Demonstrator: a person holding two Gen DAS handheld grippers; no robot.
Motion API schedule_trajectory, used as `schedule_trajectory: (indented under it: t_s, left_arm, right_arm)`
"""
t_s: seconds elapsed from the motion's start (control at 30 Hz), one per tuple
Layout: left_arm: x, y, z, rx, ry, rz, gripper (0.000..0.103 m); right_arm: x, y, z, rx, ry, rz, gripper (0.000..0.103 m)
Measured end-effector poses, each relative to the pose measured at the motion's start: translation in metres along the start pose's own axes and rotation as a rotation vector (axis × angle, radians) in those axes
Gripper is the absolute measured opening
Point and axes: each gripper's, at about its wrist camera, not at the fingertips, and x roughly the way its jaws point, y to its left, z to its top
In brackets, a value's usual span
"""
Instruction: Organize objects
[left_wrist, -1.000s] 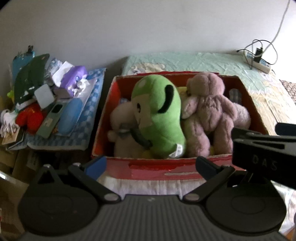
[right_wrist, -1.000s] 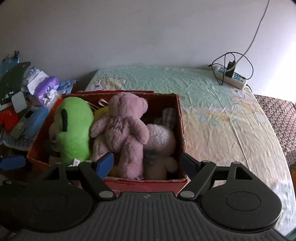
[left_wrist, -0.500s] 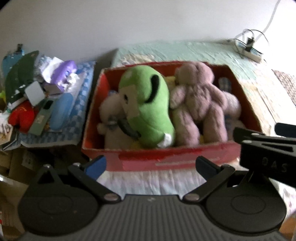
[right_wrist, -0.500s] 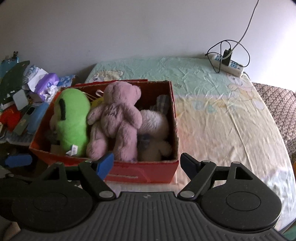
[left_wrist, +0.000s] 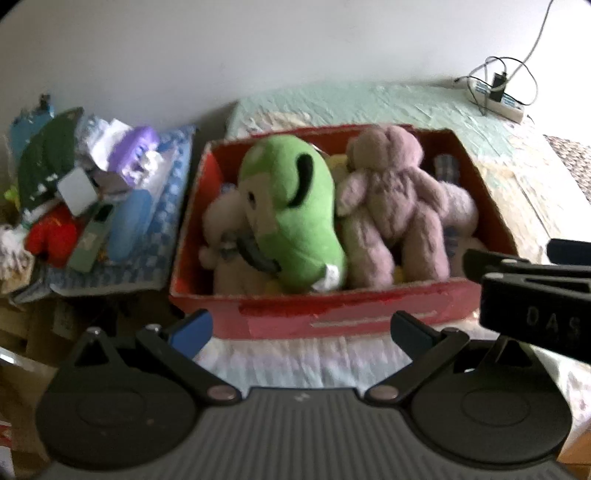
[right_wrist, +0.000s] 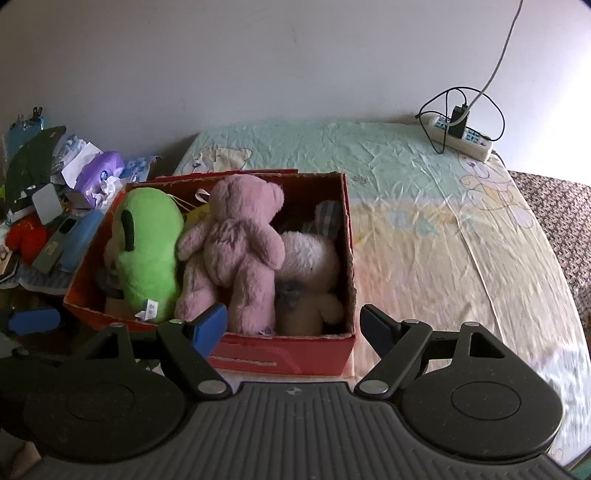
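Observation:
A red cardboard box (left_wrist: 332, 314) (right_wrist: 295, 358) sits on the bed, packed with soft toys. Inside lie a green plush (left_wrist: 295, 206) (right_wrist: 147, 251), a pink teddy bear (left_wrist: 391, 206) (right_wrist: 240, 240) face down, and a pale fluffy toy (right_wrist: 310, 266) at the right end. My left gripper (left_wrist: 301, 326) hovers open in front of the box's near wall, holding nothing. My right gripper (right_wrist: 293, 323) is open too, over the box's near right corner. The right gripper's body shows at the right edge of the left wrist view.
A cluttered heap lies left of the box: a purple tissue pack (left_wrist: 133, 151) (right_wrist: 99, 173), a red item (left_wrist: 51, 232), a blue case (right_wrist: 79, 240). A power strip with cables (left_wrist: 495, 98) (right_wrist: 461, 133) sits at the bed's far right corner. The sheet (right_wrist: 443, 240) stretches right of the box.
Both grippers have pulled back and risen from the box, which now looks smaller and further away. The toys have not moved. Both stay open.

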Motion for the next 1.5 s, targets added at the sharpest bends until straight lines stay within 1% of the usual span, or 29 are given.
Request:
schedule_trajectory:
  t_s: [0.1, 0.2, 0.3, 0.37, 0.5, 0.6, 0.73, 0.87, 1.03, 1.13, 1.5]
  left_arm:
    - [0.004, 0.002, 0.006, -0.015, 0.007, -0.007, 0.102]
    - [0.007, 0.001, 0.01, -0.001, 0.009, 0.0, 0.102]
    - [0.009, 0.003, 0.015, -0.002, 0.002, -0.012, 0.102]
    - [0.011, 0.006, 0.018, -0.009, -0.008, -0.021, 0.102]
    - [0.011, 0.009, 0.026, 0.003, -0.032, -0.002, 0.102]
    - [0.008, 0.01, 0.034, 0.017, -0.065, 0.004, 0.102]
    - [0.002, 0.009, 0.043, 0.02, -0.093, -0.015, 0.102]
    - [0.0, 0.007, 0.048, 0.027, -0.098, -0.013, 0.102]
    - [0.006, 0.01, 0.046, 0.005, -0.07, -0.031, 0.102]
    - [0.007, 0.01, 0.043, 0.001, -0.062, -0.025, 0.102]
    - [0.012, 0.018, 0.037, -0.03, -0.069, -0.027, 0.102]
  right_arm:
    - [0.001, 0.0, 0.003, 0.006, -0.01, -0.003, 0.081]
    - [0.003, 0.0, 0.007, 0.01, -0.022, -0.004, 0.081]
    - [0.006, 0.0, 0.01, 0.015, -0.029, -0.017, 0.081]
    - [0.007, -0.002, 0.012, 0.028, -0.028, -0.012, 0.081]
    - [0.007, -0.002, 0.018, 0.047, -0.053, -0.016, 0.082]
    - [0.005, -0.004, 0.025, 0.06, -0.07, -0.019, 0.083]
    - [0.004, -0.003, 0.032, 0.05, -0.086, -0.034, 0.083]
    - [0.006, -0.003, 0.034, 0.048, -0.075, -0.033, 0.083]
    - [0.011, 0.0, 0.033, 0.036, -0.051, -0.03, 0.083]
    - [0.013, 0.003, 0.034, 0.031, -0.043, -0.021, 0.083]
    - [0.024, 0.006, 0.029, 0.035, -0.013, -0.019, 0.083]
